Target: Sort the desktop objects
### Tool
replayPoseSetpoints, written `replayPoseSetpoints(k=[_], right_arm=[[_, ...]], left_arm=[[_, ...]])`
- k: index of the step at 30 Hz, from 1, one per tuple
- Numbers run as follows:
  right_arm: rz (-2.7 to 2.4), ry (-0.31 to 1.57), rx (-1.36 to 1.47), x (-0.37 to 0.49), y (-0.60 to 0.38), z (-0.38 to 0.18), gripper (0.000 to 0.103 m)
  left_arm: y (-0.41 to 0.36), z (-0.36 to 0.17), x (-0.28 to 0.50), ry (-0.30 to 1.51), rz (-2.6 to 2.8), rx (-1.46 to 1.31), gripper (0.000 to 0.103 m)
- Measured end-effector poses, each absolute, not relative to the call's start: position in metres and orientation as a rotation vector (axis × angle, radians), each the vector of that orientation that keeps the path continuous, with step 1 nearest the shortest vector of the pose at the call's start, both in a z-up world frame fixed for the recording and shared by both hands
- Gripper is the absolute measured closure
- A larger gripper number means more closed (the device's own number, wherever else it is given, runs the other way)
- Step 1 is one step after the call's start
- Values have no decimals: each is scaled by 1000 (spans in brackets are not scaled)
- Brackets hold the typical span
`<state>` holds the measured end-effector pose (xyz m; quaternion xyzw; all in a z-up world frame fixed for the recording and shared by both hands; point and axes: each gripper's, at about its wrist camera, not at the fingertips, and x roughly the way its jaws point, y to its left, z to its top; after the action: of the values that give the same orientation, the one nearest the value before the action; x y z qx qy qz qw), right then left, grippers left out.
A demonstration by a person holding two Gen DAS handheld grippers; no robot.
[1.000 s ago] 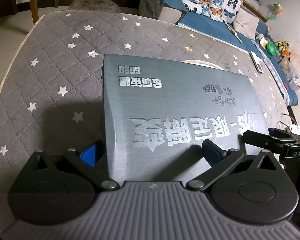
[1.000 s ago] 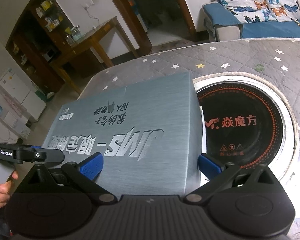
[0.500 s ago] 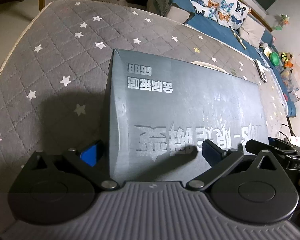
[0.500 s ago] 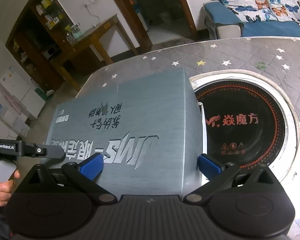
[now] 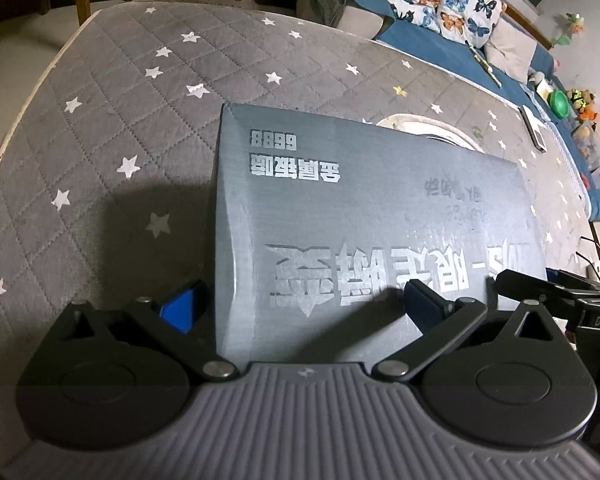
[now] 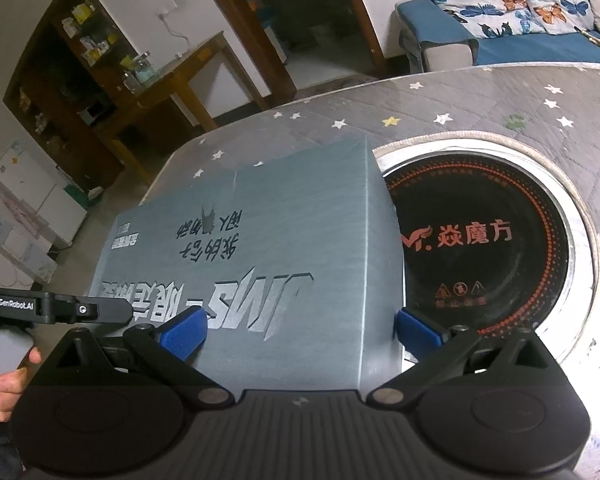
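Grey box (image 5: 372, 232) beside round cooktop (image 6: 488, 248), one end overlapping its rim. Your left gripper (image 5: 304, 308) and right gripper (image 6: 300, 332), both spread wide, straddle box ends. Squeeze unevenly: box skews, slips.

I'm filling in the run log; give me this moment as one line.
object: grey box | place: star-quilted table, beside round cooktop | left gripper: open, straddling box's near-left corner | right gripper: open, straddling near-right corner

Left claw (image 5: 300, 312), right claw (image 6: 300, 332): jaws wide apart.
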<state>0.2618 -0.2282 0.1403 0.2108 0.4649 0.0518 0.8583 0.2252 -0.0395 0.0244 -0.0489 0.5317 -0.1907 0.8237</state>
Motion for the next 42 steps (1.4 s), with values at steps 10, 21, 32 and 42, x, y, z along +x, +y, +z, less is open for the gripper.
replayPoseSetpoints(k=[10,21,32,42], right_arm=[[99,1006,453,265,-230,121,1],[91,1018,424,264,-225,110,1],[90,1003,360,257,-217,112,1],[74,960,240,244,-201,123,0]], left_arm=[[-45,15,225,1127,-393,-65,0],[-47,5,221,1109,-394,-43,0],[-49,7,207,1052,-383,-11,0],[-50,17,179,937,-340,38,0]])
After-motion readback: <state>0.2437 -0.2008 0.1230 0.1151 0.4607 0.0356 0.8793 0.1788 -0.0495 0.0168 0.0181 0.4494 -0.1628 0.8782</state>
